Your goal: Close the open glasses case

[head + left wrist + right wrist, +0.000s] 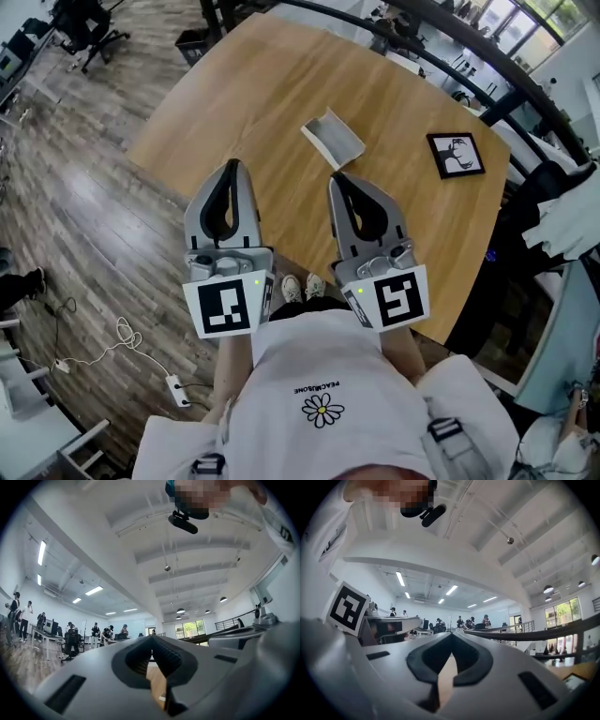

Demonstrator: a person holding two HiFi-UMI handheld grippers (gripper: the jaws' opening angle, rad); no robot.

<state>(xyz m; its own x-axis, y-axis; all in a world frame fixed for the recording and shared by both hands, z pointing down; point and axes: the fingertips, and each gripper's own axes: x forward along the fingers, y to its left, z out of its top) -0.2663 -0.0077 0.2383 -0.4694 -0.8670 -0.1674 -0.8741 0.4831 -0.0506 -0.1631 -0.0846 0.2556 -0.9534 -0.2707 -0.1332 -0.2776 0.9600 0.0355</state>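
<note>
The open glasses case point(333, 139), pale grey with its lid up, lies on the round wooden table point(253, 84) past both grippers. My left gripper point(232, 167) is held over the table's near edge, shut and empty, its tips point(151, 638) together. My right gripper point(336, 178) is beside it, also shut with nothing in it, its tips point(451, 636) meeting. The right gripper's tip is a short way below the case in the head view and does not touch it. Both gripper views look out level across the room, and the case is not clearly seen in them.
A black-framed picture point(457, 155) lies on the table to the right of the case. The table's near edge runs under the grippers, above wooden floor point(84, 234). A power strip and cable point(173, 384) lie on the floor at the left. A dark railing point(487, 56) curves behind the table.
</note>
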